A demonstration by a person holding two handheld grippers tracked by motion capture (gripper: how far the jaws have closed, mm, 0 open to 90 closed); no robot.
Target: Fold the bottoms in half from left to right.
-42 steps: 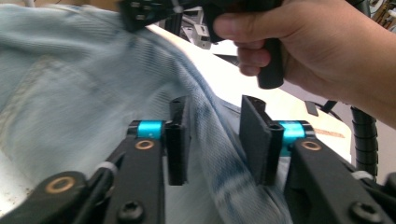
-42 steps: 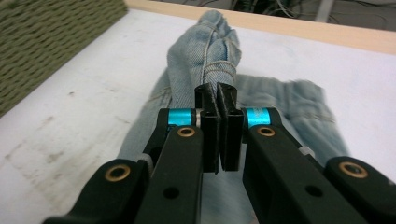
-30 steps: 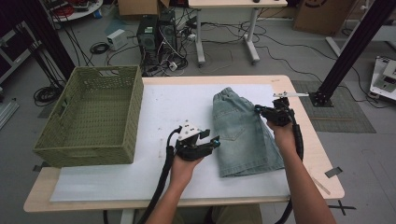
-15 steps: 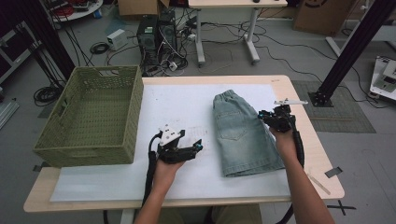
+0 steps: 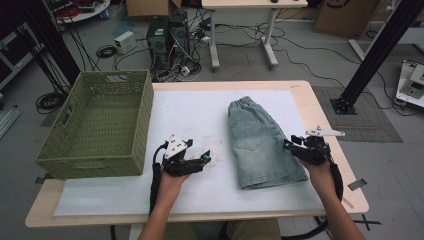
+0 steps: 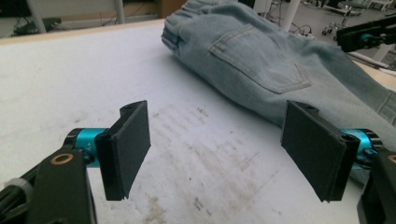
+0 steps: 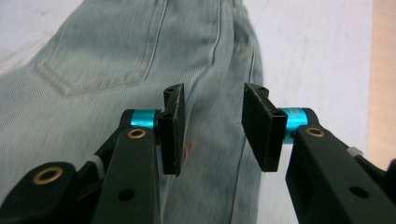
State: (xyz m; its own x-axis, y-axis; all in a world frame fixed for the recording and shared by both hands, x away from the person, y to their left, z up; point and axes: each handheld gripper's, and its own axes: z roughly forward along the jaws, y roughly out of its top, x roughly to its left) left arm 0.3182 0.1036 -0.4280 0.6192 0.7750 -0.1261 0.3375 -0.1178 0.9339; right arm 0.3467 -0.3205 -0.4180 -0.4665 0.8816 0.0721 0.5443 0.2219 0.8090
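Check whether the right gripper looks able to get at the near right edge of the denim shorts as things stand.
Probably yes. The right gripper hangs at the right edge of the denim shorts, its jaws parted, having just been opening, with nothing between them and nothing in the way.

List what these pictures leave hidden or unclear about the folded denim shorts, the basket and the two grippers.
- Denim shorts: the underside and folded-under layers are covered by the top layer in the high view; the hem runs off the frame edge in the right gripper view.
- Basket: part of its floor is hidden by the near wall, high view.
- Right gripper: the cloth under the open jaws is blurred.
- Left gripper: open; its body is cut off by the bottom edge.
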